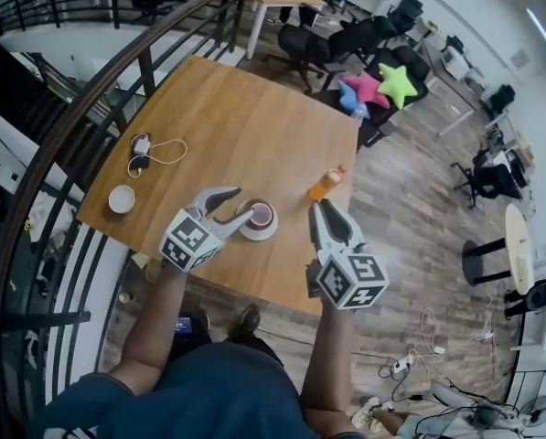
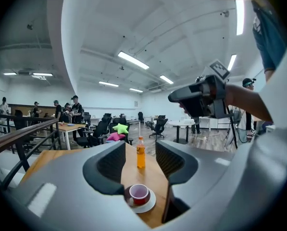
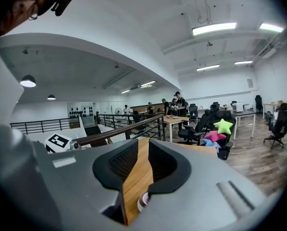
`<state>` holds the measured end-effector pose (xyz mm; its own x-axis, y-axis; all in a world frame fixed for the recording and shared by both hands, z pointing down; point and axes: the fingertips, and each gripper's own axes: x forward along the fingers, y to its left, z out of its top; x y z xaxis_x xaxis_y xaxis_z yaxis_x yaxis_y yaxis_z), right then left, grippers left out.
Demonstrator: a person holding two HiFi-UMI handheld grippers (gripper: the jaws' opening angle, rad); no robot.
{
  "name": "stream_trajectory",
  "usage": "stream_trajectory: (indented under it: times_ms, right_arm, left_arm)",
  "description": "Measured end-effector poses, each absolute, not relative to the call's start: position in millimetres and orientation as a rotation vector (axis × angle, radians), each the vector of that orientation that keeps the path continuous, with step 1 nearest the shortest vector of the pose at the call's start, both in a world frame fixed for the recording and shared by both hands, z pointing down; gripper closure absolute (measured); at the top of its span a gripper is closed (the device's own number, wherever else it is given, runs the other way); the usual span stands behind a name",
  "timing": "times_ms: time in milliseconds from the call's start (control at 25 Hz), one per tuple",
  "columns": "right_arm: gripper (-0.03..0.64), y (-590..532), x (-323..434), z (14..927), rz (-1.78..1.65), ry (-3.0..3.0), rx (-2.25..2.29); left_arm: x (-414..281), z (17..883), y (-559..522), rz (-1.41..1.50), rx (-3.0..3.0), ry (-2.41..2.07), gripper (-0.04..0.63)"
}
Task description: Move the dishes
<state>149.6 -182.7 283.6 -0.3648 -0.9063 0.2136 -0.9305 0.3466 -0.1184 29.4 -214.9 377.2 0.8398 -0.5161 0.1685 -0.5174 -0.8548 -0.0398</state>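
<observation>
A dark red cup (image 1: 261,214) stands on a white saucer (image 1: 257,233) near the front edge of the wooden table (image 1: 236,126). My left gripper (image 1: 240,201) is open just left of the cup, its fingers reaching past the saucer's left side. In the left gripper view the cup (image 2: 139,193) and saucer (image 2: 148,205) lie low between the open jaws of the gripper (image 2: 140,160). My right gripper (image 1: 326,210) hovers to the right of the saucer, open by a narrow gap and holding nothing. The right gripper view shows the gripper (image 3: 143,160) and a sliver of the cup (image 3: 143,200). A small white bowl (image 1: 121,198) sits at the table's left corner.
An orange drink bottle (image 1: 326,183) stands by the table's right edge, beyond the right gripper. A phone with a white cable (image 1: 142,153) lies on the left part. A black railing (image 1: 62,144) runs along the left side. Office chairs and star cushions (image 1: 382,85) lie beyond.
</observation>
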Motion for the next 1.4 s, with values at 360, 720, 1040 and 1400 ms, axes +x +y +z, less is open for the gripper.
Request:
stream_trajectory:
  times_ms: [360, 720, 1040, 1400]
  right_arm:
    - [0.548, -223.2, 177.6, 328.0, 0.461, -2.523, 1.55]
    - [0.548, -251.0, 207.1, 380.5, 0.57, -2.495, 1.492]
    - [0.548, -252.9, 226.3, 425.3, 0.66, -2.446, 1.476]
    - [0.548, -249.4, 233.5, 458.5, 0.731, -2.421, 1.446]
  left_arm:
    - [80.7, 458.4, -242.7, 0.502, 2.919, -0.889, 0.373]
    - [111.9, 545.7, -271.6, 0.722, 2.842, -0.932, 0.297]
    - [122.0, 610.1, -279.8, 0.897, 2.787, -0.938, 0.261]
    - [124.6, 651.2, -288.5, 0.977, 2.711, -0.998, 0.218]
